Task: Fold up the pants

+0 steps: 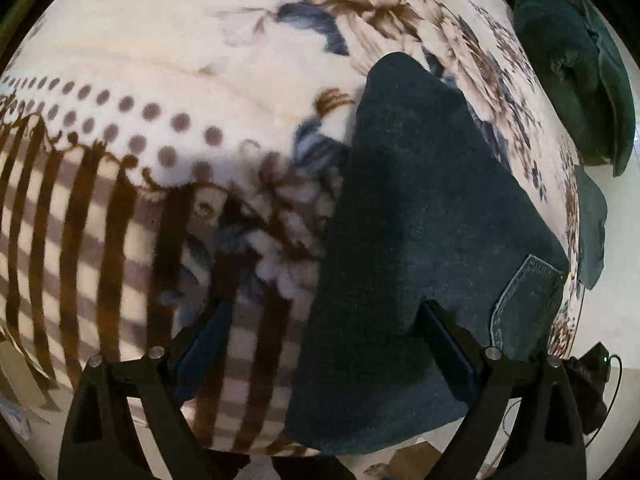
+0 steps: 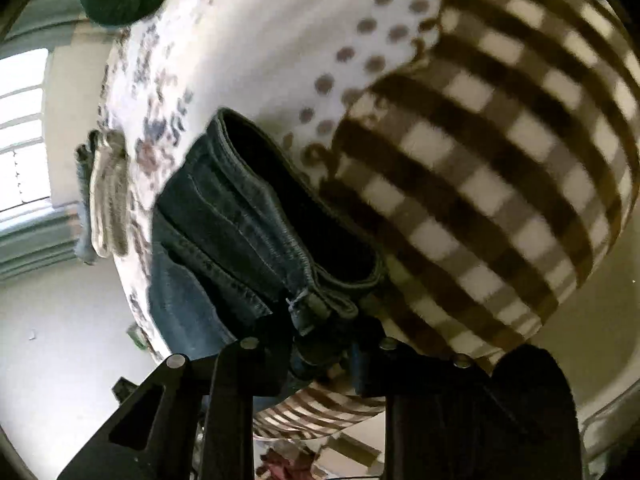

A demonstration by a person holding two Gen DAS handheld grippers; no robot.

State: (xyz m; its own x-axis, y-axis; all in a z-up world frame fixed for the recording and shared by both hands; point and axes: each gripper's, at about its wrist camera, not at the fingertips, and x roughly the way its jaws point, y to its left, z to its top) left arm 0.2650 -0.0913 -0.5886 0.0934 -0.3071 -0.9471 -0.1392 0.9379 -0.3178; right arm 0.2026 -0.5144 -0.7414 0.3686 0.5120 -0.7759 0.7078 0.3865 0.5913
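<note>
Across the patterned fleece blanket (image 1: 168, 80) lay dark denim pants (image 1: 420, 240), heavy-looking yet floppy. Left tongs (image 1: 324, 344) gaped empty above them; right tongs (image 2: 320, 356) pinched the thick waistband (image 2: 280, 248), likely the firmest hold.

A home bedroom: patterned fleece blanket (image 1: 160, 80), bright window (image 2: 24, 128).

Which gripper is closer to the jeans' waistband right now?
Right. The right gripper is closed on the waistband; the left gripper hangs open over the jeans' leg fabric.
</note>
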